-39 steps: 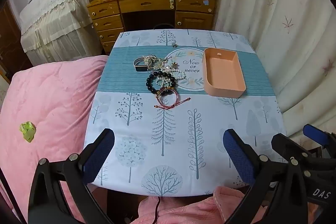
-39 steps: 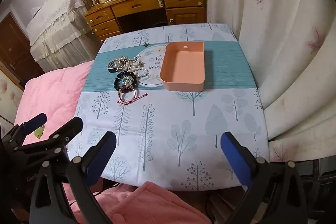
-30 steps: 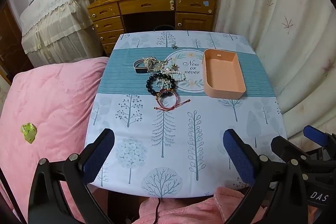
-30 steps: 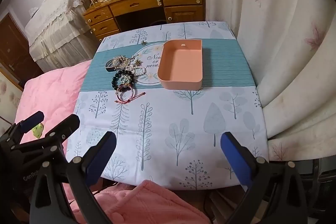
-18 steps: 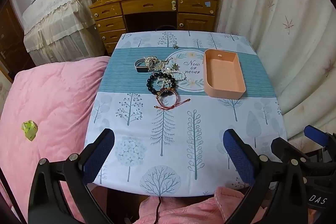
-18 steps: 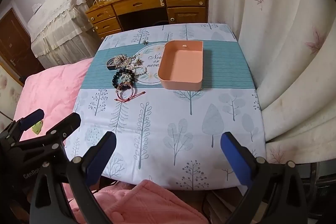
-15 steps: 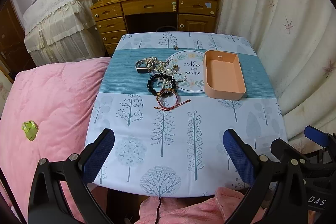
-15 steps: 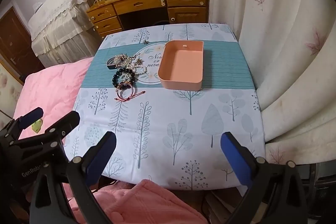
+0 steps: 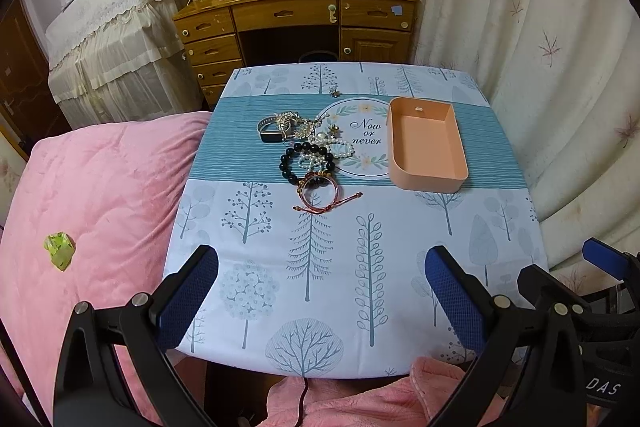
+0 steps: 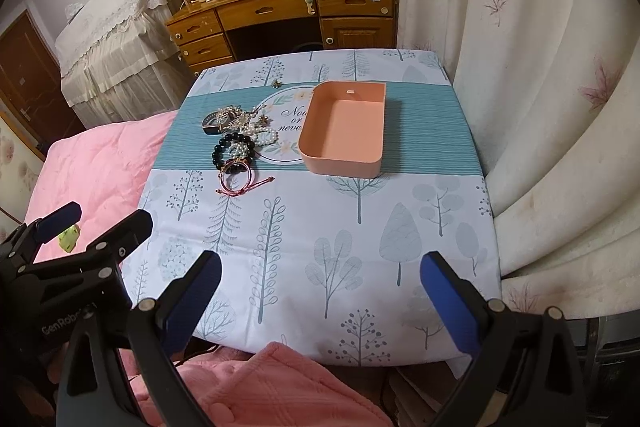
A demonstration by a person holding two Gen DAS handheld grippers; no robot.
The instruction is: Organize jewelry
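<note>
A heap of jewelry (image 9: 308, 143) (image 10: 238, 137) lies on the teal band of the tablecloth: a black bead bracelet (image 9: 294, 163), pearl strands (image 9: 340, 147), a red cord bracelet (image 9: 320, 197) and a watch (image 9: 267, 131). An empty peach tray (image 9: 426, 147) (image 10: 344, 123) stands to their right. My left gripper (image 9: 320, 301) hangs open over the table's near edge, far short of the jewelry. My right gripper (image 10: 318, 301) is open too, near the front edge with nothing in it. The left gripper's body (image 10: 60, 267) shows at the right wrist view's lower left.
The small table (image 9: 360, 287) wears a tree-print cloth. A pink quilt (image 9: 92, 195) lies to its left with a green scrap (image 9: 59, 251) on it. Curtains (image 9: 560, 67) hang close on the right. A wooden desk (image 9: 296, 23) stands behind. A tiny charm (image 9: 334, 91) lies at the back.
Both grippers have drifted slightly, the views shifting a little; the jaws stay open and the jewelry and tray have not moved.
</note>
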